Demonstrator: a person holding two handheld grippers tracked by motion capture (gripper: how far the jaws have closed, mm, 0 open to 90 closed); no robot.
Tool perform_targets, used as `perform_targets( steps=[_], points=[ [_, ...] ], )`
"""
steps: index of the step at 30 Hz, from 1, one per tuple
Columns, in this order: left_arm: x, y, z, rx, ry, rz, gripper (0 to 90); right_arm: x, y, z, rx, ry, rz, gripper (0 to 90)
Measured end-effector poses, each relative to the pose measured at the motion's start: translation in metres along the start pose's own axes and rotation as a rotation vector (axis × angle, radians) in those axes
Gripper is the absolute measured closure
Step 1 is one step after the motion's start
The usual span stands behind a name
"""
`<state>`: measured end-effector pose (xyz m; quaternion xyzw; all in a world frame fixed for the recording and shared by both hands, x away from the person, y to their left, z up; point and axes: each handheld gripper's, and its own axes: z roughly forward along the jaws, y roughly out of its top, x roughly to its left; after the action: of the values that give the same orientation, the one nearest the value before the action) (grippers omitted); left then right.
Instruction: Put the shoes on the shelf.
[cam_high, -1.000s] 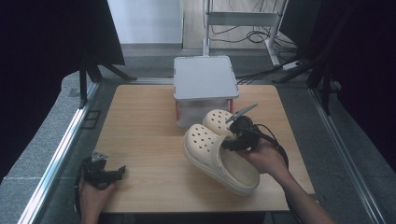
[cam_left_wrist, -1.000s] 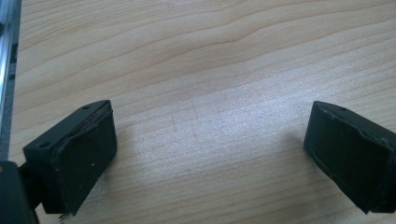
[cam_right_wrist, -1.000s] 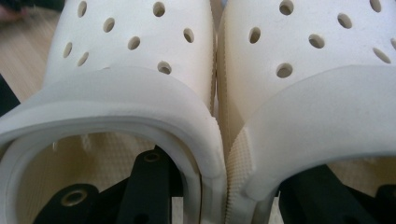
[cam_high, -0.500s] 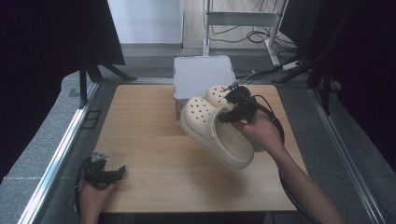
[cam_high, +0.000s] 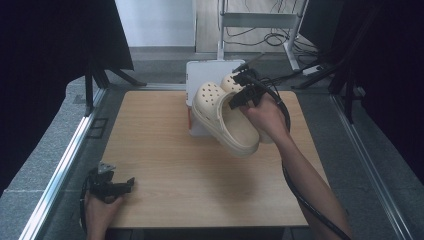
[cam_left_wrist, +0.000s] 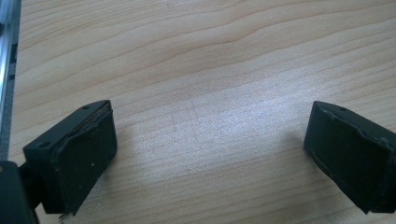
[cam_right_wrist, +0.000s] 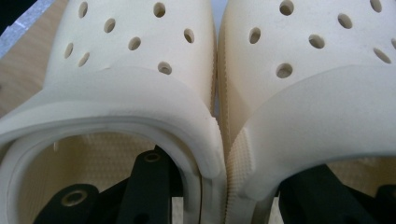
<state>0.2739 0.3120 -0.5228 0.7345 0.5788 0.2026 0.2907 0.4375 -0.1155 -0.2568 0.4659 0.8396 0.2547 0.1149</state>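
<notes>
I noted matte black jaws with worn rubber pads (cam_left_wrist: 84, 163) on my left gripper (cam_high: 107, 186); my right gripper (cam_high: 246, 90) trailed a thick black cable; forearms were bare.

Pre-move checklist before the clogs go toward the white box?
1. Grip: right gripper has one jaw inside each clog, pinching the inner walls together: ok.
2. Both clogs lifted off the table: ok.
3. Clogs side by side, toes aligned: ok.
4. White box lid: appears closed, not ok for dropping in.
5. Left gripper open, parked at the near table edge: ok.
6. Grip firmness: cannot tell.
</notes>
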Motion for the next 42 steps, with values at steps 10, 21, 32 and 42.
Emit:
perform_targets(
  steps=[10,21,32,42],
  points=[
    [0.0,0.0,0.0,0.001,-0.001,0.009,2.4,-0.004,0.041,0.019,0.013,-0.066,0.079,64.8],
    [0.0,0.0,0.0,0.001,-0.002,0.005,2.4,-0.011,0.074,0.043,-0.003,-0.11,0.165,65.0],
    [0.0,0.001,0.0,0.007,-0.009,0.011,2.4,-0.018,0.103,0.054,-0.029,-0.126,0.237,65.0],
    [0.0,0.002,0.001,0.007,-0.011,0.012,2.4,-0.029,0.126,0.077,-0.036,-0.152,0.345,64.8]
  ],
)
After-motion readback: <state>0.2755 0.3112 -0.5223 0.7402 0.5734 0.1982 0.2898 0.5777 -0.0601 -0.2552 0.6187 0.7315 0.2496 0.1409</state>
